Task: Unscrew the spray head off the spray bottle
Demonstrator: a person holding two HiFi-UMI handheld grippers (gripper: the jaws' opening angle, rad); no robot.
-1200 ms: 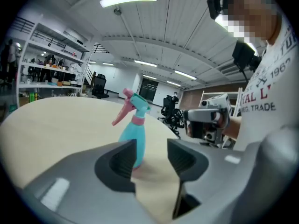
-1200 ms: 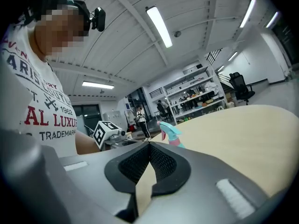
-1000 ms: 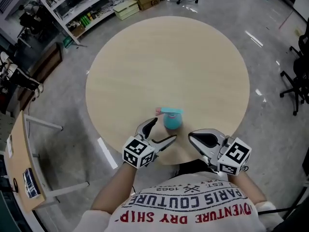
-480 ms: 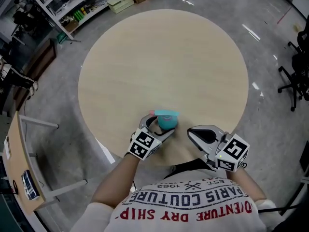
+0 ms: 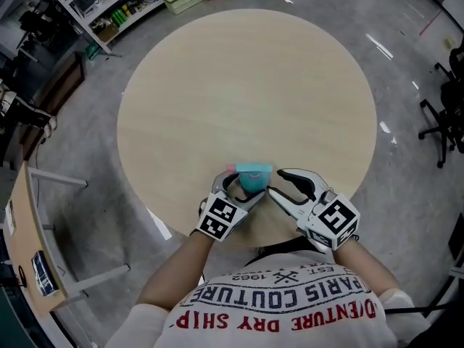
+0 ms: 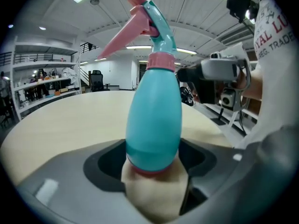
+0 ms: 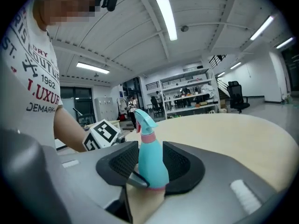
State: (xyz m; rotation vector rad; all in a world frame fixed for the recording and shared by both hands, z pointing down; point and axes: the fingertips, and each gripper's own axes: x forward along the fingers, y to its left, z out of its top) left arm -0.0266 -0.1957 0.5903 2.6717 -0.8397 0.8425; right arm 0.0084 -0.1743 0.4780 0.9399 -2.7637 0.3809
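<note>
Right gripper (image 5: 275, 182) has swung in toward the spray bottle (image 5: 252, 180); its jaws have just been opening and stand fairly wide, empty, tips just beside it. Left gripper (image 5: 245, 187) has just been closing and now clamps the lower body of the bottle, which stands upright near the table's (image 5: 246, 85) near edge. Likely purpose: one claw anchors the bottle while the other takes the spray head (image 6: 149, 17) to twist it.

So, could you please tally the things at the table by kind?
bottle: 1
table: 1
grippers: 2 (left gripper, jaws just closing on the bottle between them; right gripper, jaws just opening, bottle ahead, not between)
Total: 4
</note>
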